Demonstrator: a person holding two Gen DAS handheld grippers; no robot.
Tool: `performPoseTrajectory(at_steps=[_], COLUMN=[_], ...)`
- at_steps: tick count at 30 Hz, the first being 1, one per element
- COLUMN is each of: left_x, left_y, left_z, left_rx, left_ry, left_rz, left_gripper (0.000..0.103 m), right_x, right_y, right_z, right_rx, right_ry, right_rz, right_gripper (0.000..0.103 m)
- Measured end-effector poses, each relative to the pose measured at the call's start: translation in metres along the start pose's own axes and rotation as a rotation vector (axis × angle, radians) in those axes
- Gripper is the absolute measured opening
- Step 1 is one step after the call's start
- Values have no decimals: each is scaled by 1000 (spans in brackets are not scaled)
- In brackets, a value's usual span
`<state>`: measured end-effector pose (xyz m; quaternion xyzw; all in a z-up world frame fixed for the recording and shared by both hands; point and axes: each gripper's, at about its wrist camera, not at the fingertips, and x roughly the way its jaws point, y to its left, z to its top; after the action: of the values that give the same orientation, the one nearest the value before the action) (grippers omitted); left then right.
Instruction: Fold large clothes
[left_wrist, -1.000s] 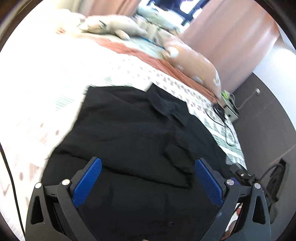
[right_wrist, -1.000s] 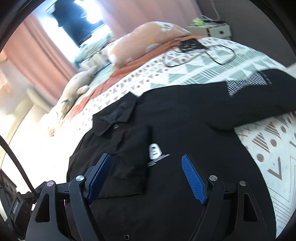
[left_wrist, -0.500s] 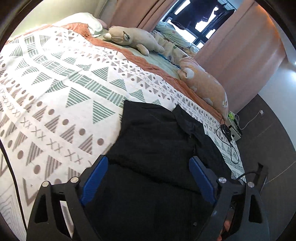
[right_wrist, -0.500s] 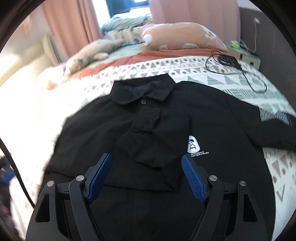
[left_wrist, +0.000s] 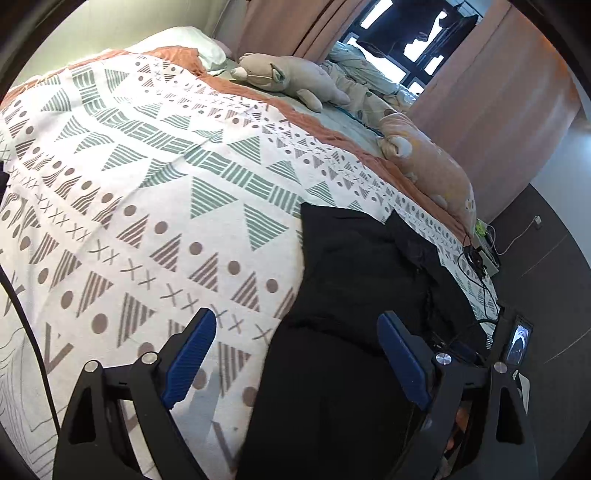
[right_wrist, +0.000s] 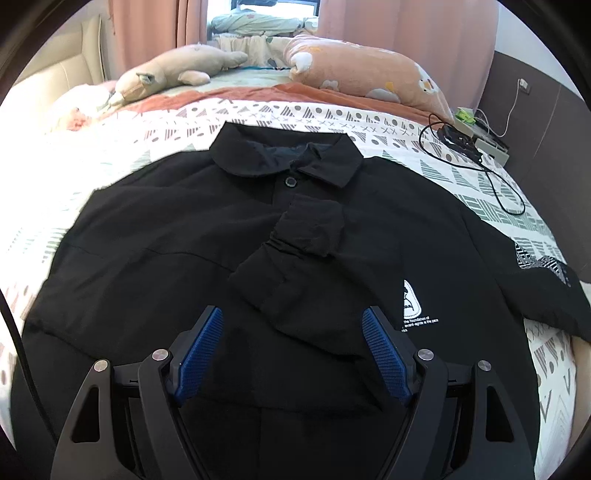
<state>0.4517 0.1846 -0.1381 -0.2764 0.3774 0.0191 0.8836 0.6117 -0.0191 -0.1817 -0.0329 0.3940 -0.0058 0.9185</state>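
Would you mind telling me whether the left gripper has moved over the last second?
Yes. The left gripper has swung off the middle of the black shirt toward its edge; its jaws now straddle that edge, with patterned bedspread under one finger.

The black collared shirt (right_wrist: 207, 236) is matt woven cloth, faintly creased at the folded cuff, with a small glossy button (right_wrist: 290, 181) at 12 o'clock of that cuff. Under it, the patterned bedspread (left_wrist: 147, 192) looks like soft cotton — flat, unshiny. The plush toy (right_wrist: 173, 75) at 11 o'clock is fuzzy fabric. The right gripper (right_wrist: 293, 345) has matt black plastic arms, knurled blue rubbery pads and bright metal rivets — the left gripper (left_wrist: 295, 354) likewise.
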Motion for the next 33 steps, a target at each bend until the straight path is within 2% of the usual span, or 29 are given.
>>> performPoseTrajectory(at_steps=[3,6,8,11,17,22,24,26,27,28,30,31,32,33], left_x=[-1,2,4,5,5,4,4,4,4,5,5,6,6,7], left_y=[8,9,7,-1,-18,-27,-29,-30,-31,-32,-37,-38,-40,-41], left_z=[0,0,-1,-2,-5,-7,-7,-8,-8,-9,-10,-10,-11,-11], left_rx=[-30,-41,-37,-26,0,22,16,10,10,11,19,22,23,22], left_ry=[0,5,10,14,14,16,15,17,18,19,21,22,22,23], left_rz=[4,5,5,1,-5,-3,-7,-8,-9,-8,-5,-3,-1,-1], left_gripper=[91,91,91,91,91,91,91,91,91,91,91,91,91,91], right_x=[8,20,24,14,-25,-46,-47,-39,-32,-29,-25,-24,-23,-22], right_y=[8,9,6,2,-53,-126,-150,-171,-185,-197,-215,-224,-230,-238], right_z=[-3,-6,-6,-3,3,-12,-20,-28,-37,-41,-52,-59,-61,-64], right_rx=[-12,-18,-5,-3,170,365,422,489,548,589,669,708,731,766], right_ry=[7,42,53,27,-54,-84,-59,-11,27,46,59,67,66,62], right_rz=[-39,-65,-30,-41,54,103,106,155,208,245,294,319,341,373], right_gripper=[72,48,28,1,1,1,2,3,4,10,44,80,90,90])
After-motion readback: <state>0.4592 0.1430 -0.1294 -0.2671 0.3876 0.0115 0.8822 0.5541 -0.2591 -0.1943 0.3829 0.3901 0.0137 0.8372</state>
